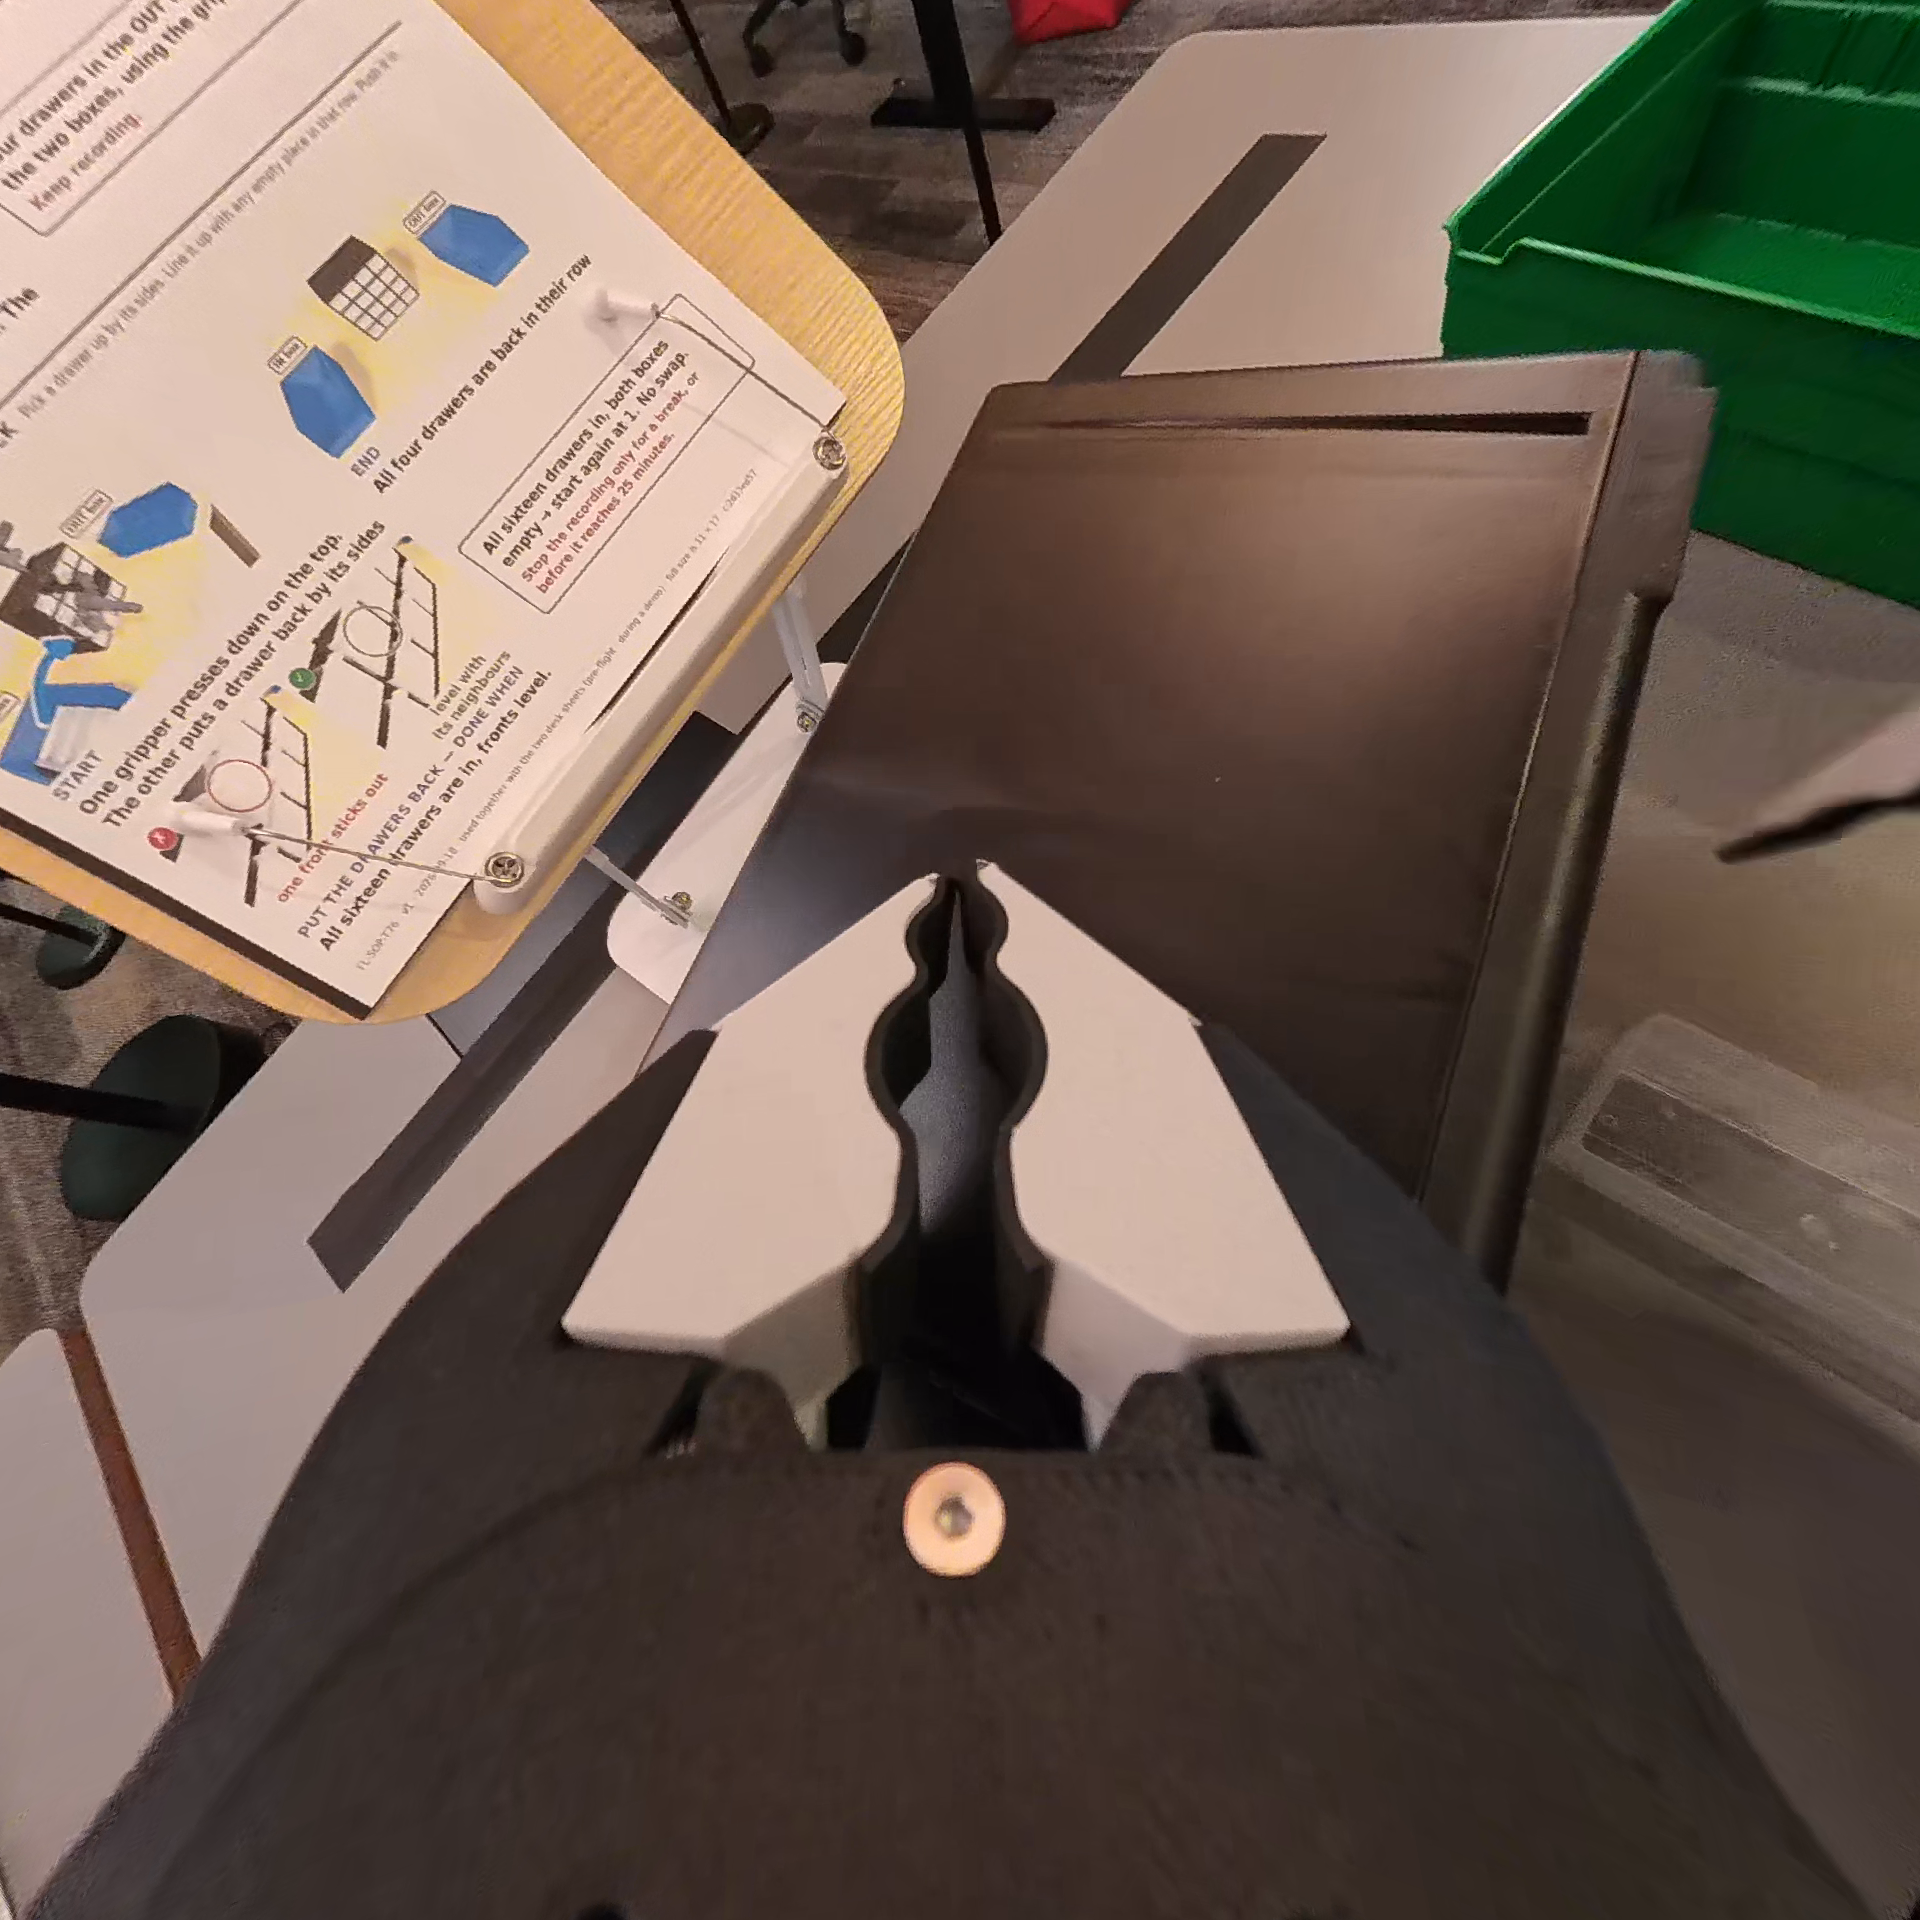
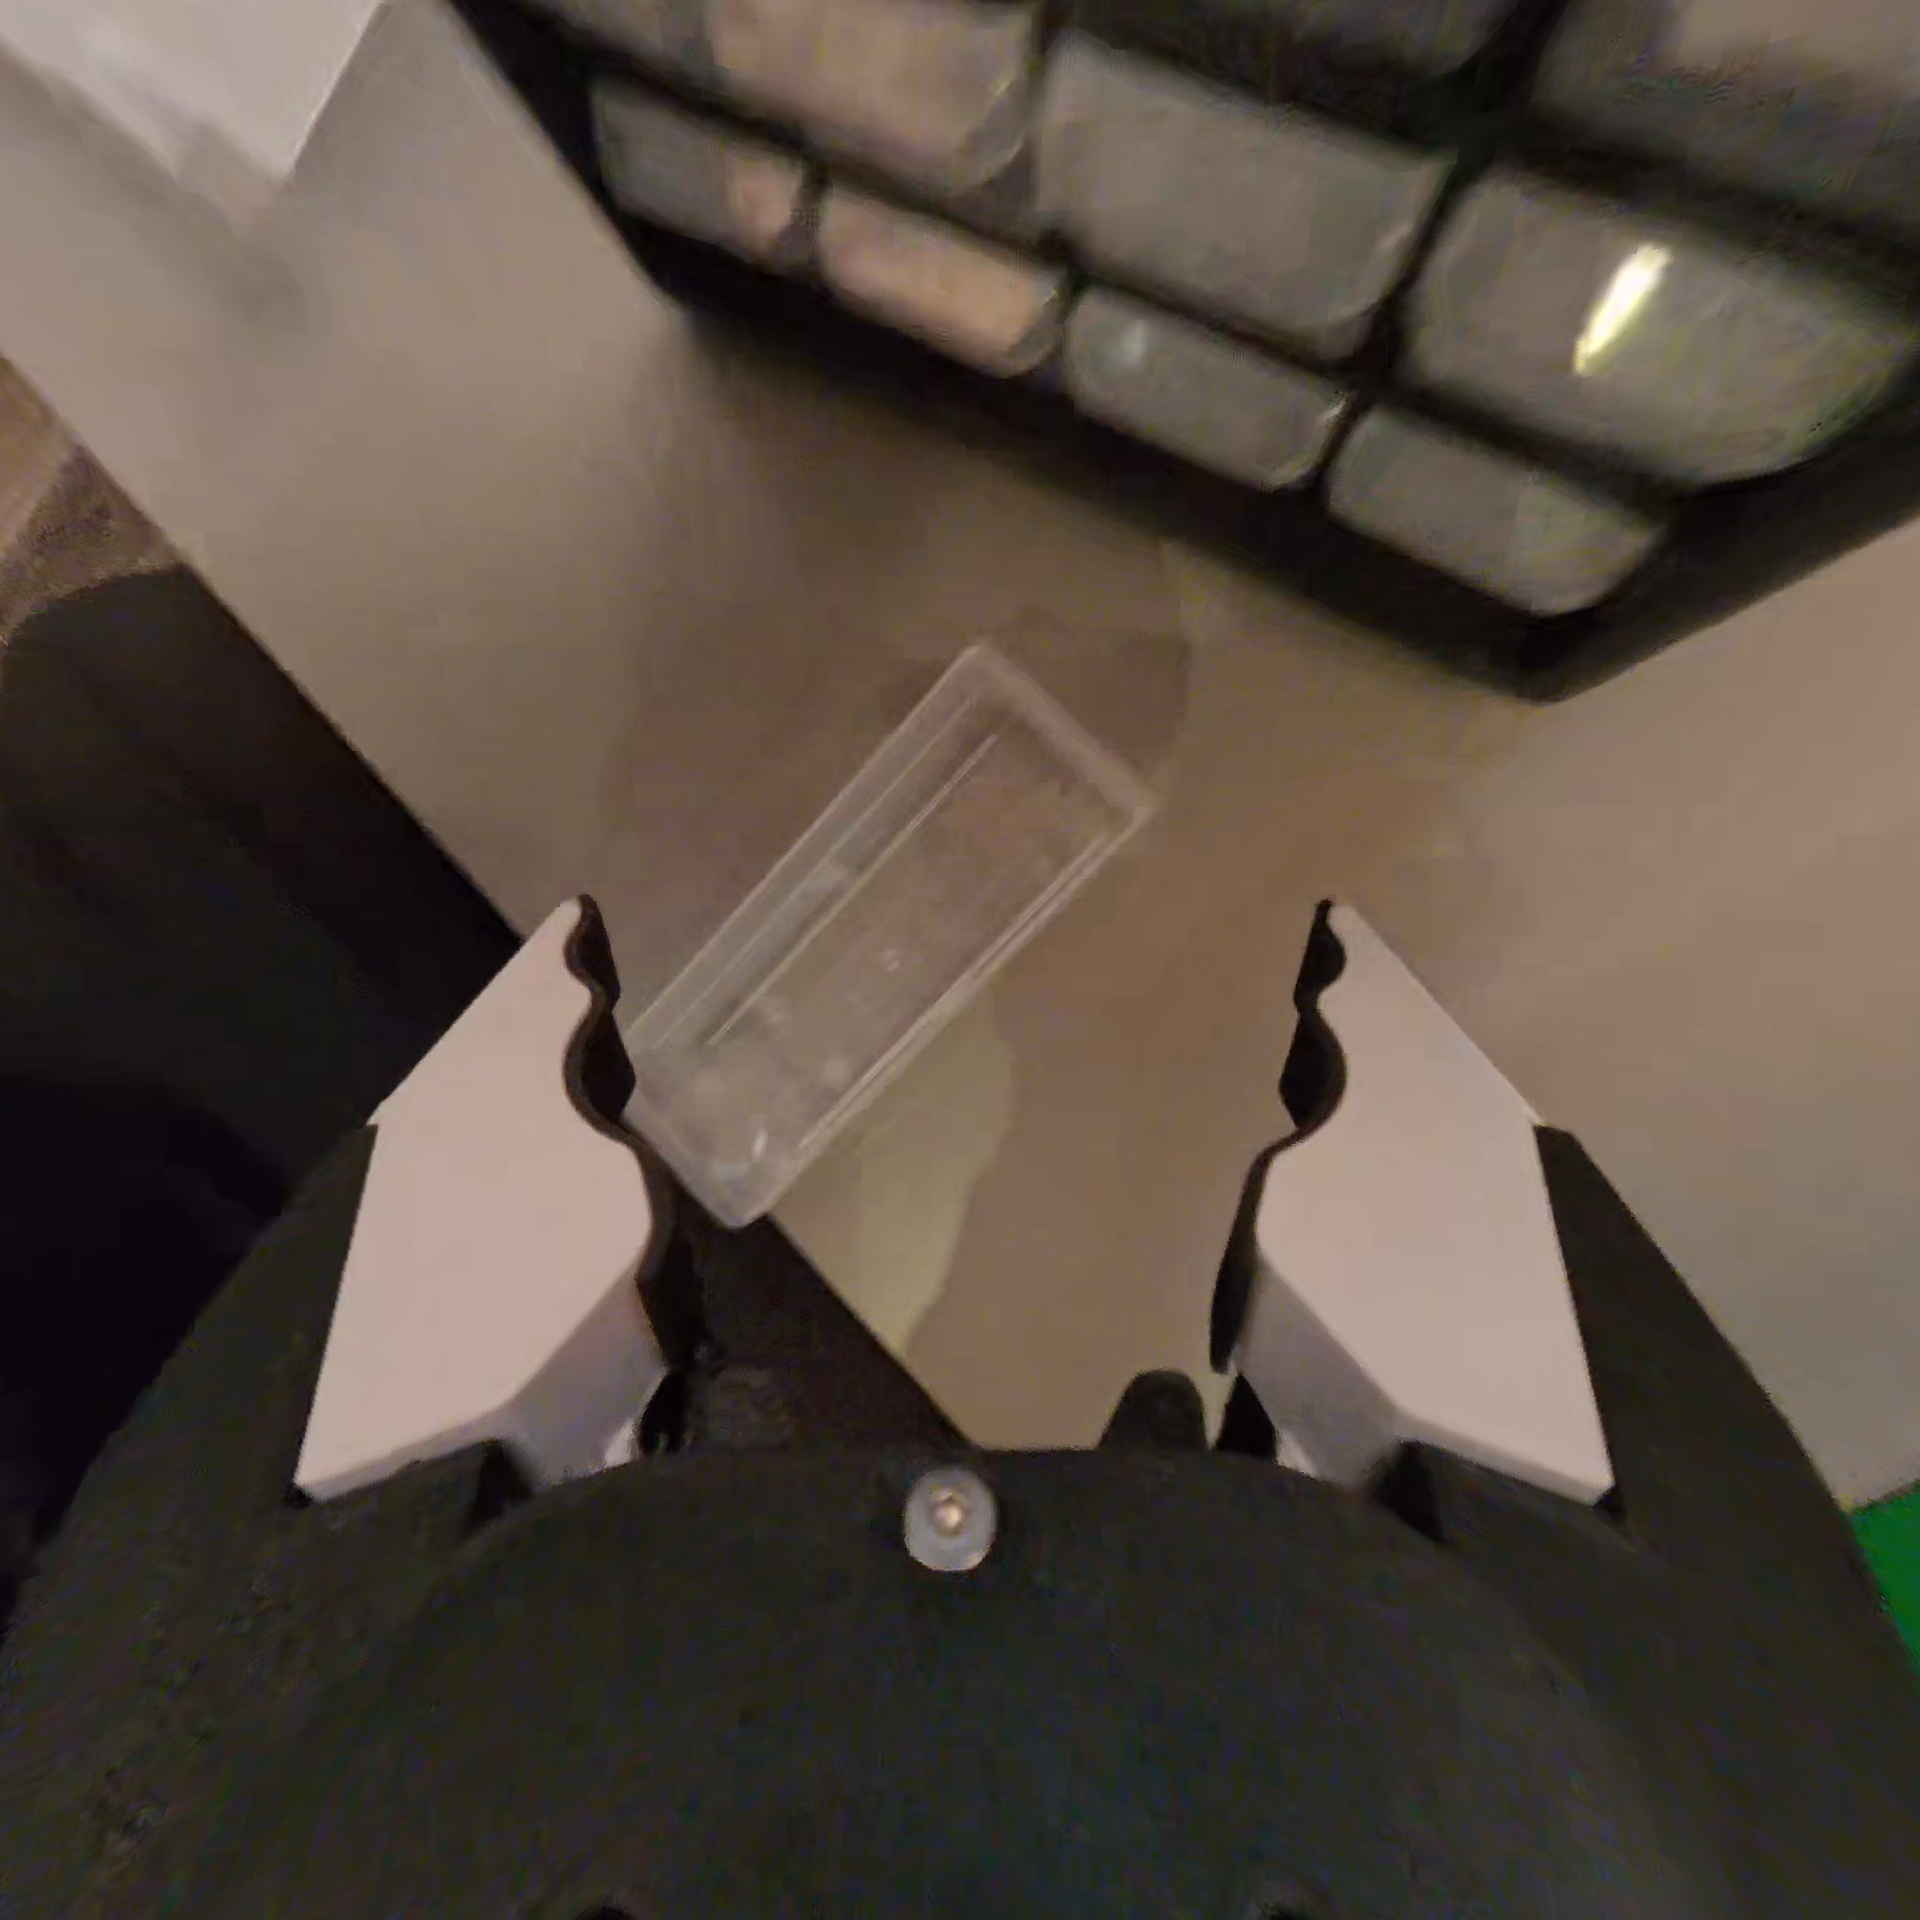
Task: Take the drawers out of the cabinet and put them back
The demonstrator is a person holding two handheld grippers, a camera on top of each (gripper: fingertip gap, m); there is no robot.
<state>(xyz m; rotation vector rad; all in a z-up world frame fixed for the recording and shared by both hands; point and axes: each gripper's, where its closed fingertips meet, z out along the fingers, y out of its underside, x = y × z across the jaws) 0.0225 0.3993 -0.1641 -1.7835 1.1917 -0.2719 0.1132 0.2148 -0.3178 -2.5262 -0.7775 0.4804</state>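
Cabinet (image 1: 1247, 644): matte black plastic box with a smooth flat top and a narrow slot along its far edge; the left wrist view looks down on that top, the right wrist view shows its front (image 2: 1195, 270), a black grid of blurred, translucent grey drawer fronts with rounded corners.
Loose drawer (image 2: 883, 935): clear, thin-walled plastic, long and rectangular, open side up, lying on the table in front of the cabinet; its long axis runs on a diagonal, near end low and left, far end pointing up and right toward the cabinet front.
Left gripper (image 1: 961, 883): rough black printed body, white faceted fingers with wavy black pads; fingers pressed together at the tips, nothing between them, tips over the near edge of the cabinet top.
Right gripper (image 2: 951, 914): same build; fingers spread wide, the loose drawer between them, its near corner just beside the left pad, touching or not I cannot tell.
Table (image 2: 436, 436): smooth pale grey surface.
Only in the left wrist view: green plastic bin (image 1: 1714, 239) behind the cabinet; printed instruction sheet (image 1: 343, 436) clipped to a tilted wooden board.
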